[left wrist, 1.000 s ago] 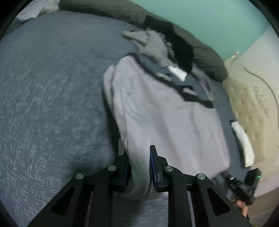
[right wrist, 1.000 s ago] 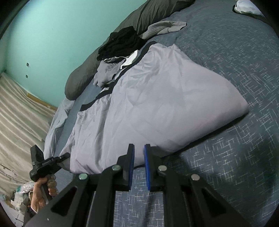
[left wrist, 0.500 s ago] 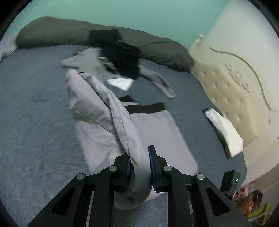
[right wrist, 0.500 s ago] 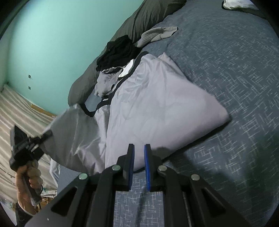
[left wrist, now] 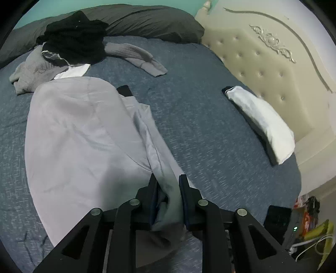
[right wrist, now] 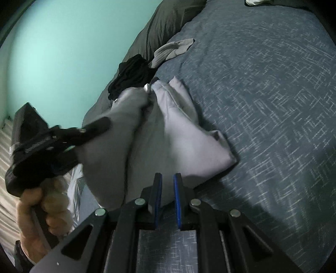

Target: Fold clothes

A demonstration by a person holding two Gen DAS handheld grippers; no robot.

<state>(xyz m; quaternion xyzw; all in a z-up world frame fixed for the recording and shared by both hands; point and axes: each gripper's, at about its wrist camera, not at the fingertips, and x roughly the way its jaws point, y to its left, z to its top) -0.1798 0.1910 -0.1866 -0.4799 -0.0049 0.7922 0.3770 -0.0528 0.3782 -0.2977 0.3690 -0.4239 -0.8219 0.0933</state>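
Observation:
A light grey garment [left wrist: 79, 130] lies on the blue bed [left wrist: 210, 130], one side doubled over itself. My left gripper [left wrist: 168, 184] is shut on a bunched edge of it, which trails down between the pads. In the right wrist view the same garment [right wrist: 178, 142] is a narrower folded shape, and the left gripper [right wrist: 103, 126], held in a hand [right wrist: 42, 205], lifts a flap of it at the left. My right gripper [right wrist: 167, 178] stands shut at the garment's near edge, with nothing visible between its pads.
A black clothes heap [left wrist: 73, 42], a grey sweater [left wrist: 134, 54] and a dark pillow [left wrist: 147, 19] lie at the far side. A folded white item [left wrist: 262, 119] rests by the tufted headboard [left wrist: 262, 63]. Bare bedspread [right wrist: 262, 105] stretches to the right.
My left gripper has carried the garment's edge up and across to the right, doubling the cloth over itself. The right gripper has stayed at the near edge.

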